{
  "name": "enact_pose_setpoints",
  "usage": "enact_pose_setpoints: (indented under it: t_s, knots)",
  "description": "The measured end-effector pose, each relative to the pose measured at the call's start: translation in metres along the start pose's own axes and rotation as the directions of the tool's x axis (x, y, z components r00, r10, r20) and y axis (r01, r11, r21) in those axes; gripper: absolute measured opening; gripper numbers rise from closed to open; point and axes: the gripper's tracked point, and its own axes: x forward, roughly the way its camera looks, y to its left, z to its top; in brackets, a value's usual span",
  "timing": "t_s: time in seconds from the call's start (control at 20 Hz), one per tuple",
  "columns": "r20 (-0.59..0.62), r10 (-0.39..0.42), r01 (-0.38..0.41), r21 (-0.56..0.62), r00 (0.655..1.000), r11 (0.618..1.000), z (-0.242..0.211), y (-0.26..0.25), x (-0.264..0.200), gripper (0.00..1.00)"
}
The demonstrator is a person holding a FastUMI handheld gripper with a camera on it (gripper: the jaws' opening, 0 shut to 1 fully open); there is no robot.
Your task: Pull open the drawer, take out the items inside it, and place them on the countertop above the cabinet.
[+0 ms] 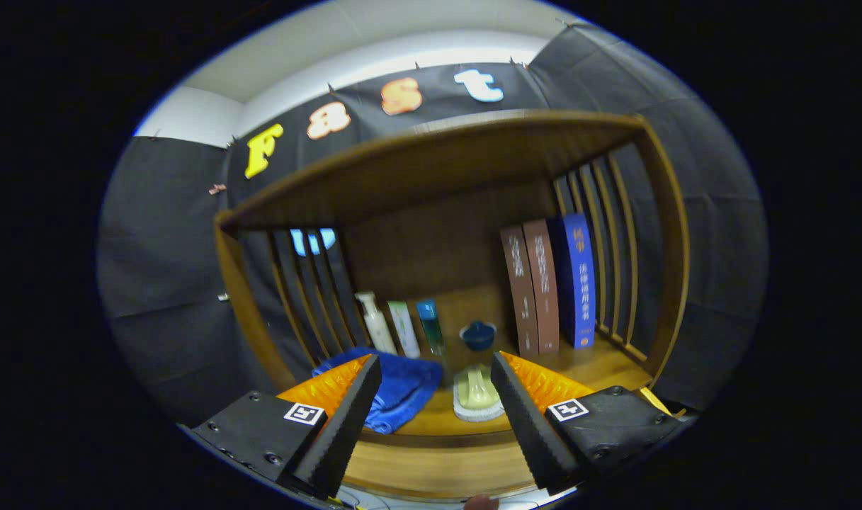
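— Two fingers of the tongs (436, 397) are standing well apart, gripping nothing, and pointing into a wooden shelf unit (438, 163) with slatted sides.

— What is lying ahead of them?

— On the desk (431, 425), a pale scrubbing brush (477, 393) is sitting between the fingers, just beyond the tips. A folded blue towel (395, 386) is lying beside it, partly behind the left finger.

— And further back?

— A small dark blue bowl (478, 334) is resting beyond the brush. Left of it, three items are standing in a row against the slats — a white pump bottle (375, 322), a pale tube (404, 329) and a teal tube (431, 326). On the right, two brown books (532, 287) and a blue book (579, 280) are standing upright, touching one another.

— Where is the drawer?

— I cannot tell; a lighter wooden front edge is running below the fingers, nothing more.
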Motion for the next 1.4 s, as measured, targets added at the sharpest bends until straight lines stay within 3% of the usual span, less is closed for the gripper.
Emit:
enact_pose_setpoints:
  t_s: [0.1,0.5,1.0,1.4]
  knots:
    - [0.087,0.006,-0.001,-0.058,0.996,0.998,0.006,0.007,-0.036,0.99]
    - [0.113,-0.054,0.065,-0.096,0.992,0.993,-0.062,0.006,-0.113,0.98]
    - [-0.071,-0.143,0.138,-0.071,0.987,0.988,-0.208,-0.045,-0.122,0.99]
    - [-0.149,-0.120,0.102,-0.122,0.981,0.987,-0.251,-0.039,-0.097,0.99]
